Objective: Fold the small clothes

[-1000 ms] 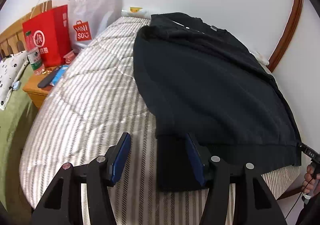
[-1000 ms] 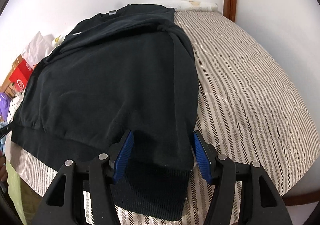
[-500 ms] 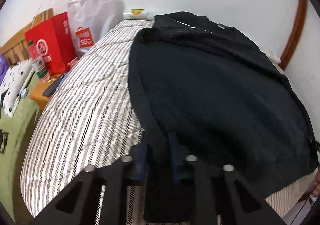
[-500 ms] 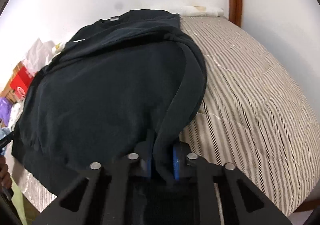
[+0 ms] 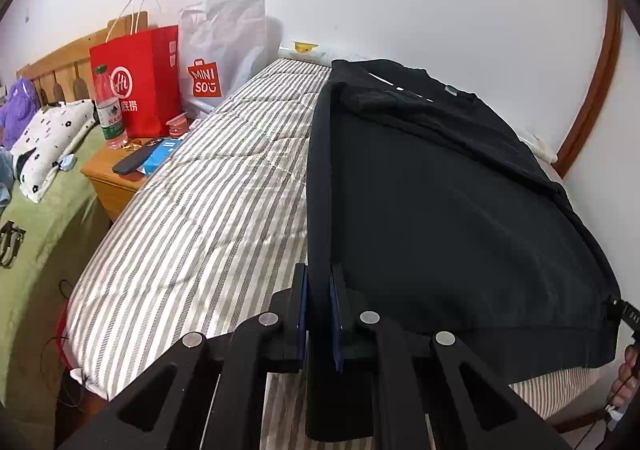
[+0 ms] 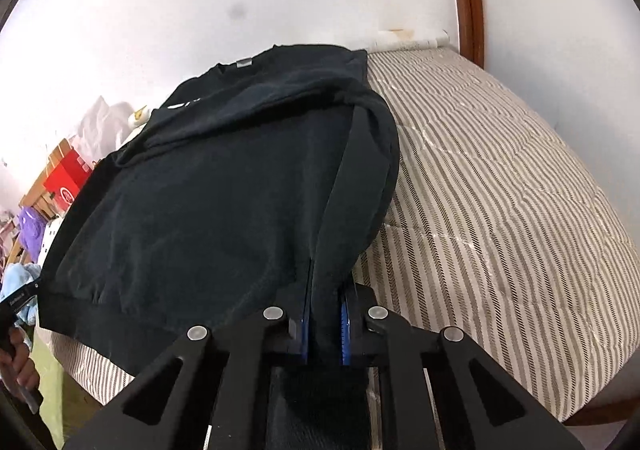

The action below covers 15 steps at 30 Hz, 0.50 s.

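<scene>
Black sweatshirt [image 5: 440,209] flat on striped bed [image 5: 208,209], long axis hem-to-collar, collar at far wall. Left gripper [image 5: 319,314] and right gripper [image 6: 325,324]: jaws just closed, each pinching a near hem corner.

Left wrist view: close behind its tongs [image 5: 319,312], facing down along the striped bed [image 5: 208,217] toward the wall. Right wrist view: same closeness, same facing, from the opposite corner. Shared: black sweatshirt [image 5: 440,217], bed, wall.
</scene>
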### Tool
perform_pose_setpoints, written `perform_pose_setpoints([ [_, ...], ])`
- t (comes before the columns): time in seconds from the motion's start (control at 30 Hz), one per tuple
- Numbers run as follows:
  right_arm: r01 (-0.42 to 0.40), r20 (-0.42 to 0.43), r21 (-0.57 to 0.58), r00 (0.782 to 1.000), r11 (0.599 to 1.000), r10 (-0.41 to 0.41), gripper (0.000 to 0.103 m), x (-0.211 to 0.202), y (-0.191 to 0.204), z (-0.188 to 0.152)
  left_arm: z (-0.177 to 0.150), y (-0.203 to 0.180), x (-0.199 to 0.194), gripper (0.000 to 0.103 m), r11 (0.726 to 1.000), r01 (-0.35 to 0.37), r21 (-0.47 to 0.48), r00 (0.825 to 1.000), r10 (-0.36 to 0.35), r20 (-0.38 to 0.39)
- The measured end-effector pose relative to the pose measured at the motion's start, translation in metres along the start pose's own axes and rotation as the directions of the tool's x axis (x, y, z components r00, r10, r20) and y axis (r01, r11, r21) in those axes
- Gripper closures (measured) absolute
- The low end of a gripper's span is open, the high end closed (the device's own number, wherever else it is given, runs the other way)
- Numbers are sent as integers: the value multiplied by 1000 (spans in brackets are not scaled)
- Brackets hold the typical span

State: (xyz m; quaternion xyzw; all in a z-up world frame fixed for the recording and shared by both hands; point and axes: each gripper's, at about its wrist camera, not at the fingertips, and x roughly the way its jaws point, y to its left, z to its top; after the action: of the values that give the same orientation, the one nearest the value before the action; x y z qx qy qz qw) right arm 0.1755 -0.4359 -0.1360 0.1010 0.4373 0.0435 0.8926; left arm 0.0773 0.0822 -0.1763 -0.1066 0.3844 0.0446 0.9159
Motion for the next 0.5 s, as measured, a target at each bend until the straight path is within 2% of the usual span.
perform_pose_setpoints([
  [0.17,-8,8,8,1000,1000,8,92,-15,-10,-7,-10,-10,-25,93,999,-1,37,1000,0,23],
  [0.3,-1,19,4,1000,1000,1,92,-24,-12,-9,-15,-17,-46,93,998,36,59,997,-40,62],
  [0.5,-15,43,7,999,1000,15,92,-29,-7,1,-4,-16,-58,93,996,76,54,992,-81,101],
])
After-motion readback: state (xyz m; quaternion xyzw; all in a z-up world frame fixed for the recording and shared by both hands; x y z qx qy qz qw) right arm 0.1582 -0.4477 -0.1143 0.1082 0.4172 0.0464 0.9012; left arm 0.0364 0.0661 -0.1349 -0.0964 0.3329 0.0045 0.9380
